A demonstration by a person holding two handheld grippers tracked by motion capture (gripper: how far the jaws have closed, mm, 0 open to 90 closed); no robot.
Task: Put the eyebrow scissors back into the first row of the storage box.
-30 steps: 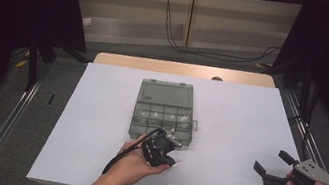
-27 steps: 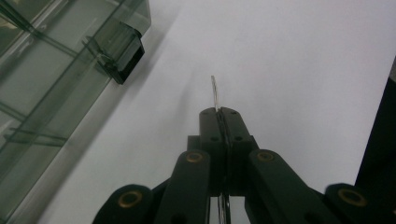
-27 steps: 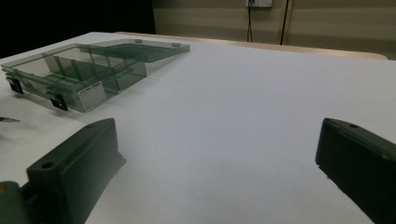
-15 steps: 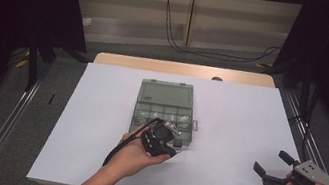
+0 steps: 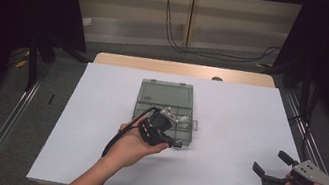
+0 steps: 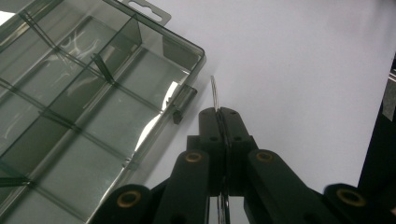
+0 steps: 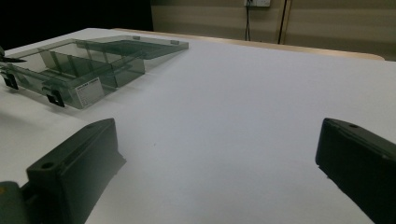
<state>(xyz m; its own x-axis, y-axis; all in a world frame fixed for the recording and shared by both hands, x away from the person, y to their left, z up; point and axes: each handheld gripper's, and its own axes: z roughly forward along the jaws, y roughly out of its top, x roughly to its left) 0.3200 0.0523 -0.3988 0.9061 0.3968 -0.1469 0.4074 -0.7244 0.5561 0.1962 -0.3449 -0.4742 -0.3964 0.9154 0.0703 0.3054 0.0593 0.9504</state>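
Item: thin clear strip [image 6: 215, 93], pinched in your left gripper [image 6: 224, 112] beside the open, seemingly empty compartment box [image 6: 70, 102]; not yet placed. Right gripper [image 7: 219, 154] wide, idle.

White-topped table [image 5: 231, 104], beige wall [image 5: 130, 11], dark surroundings.

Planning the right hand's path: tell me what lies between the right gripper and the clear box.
Only bare white table between the right gripper and clear box, per its own view.
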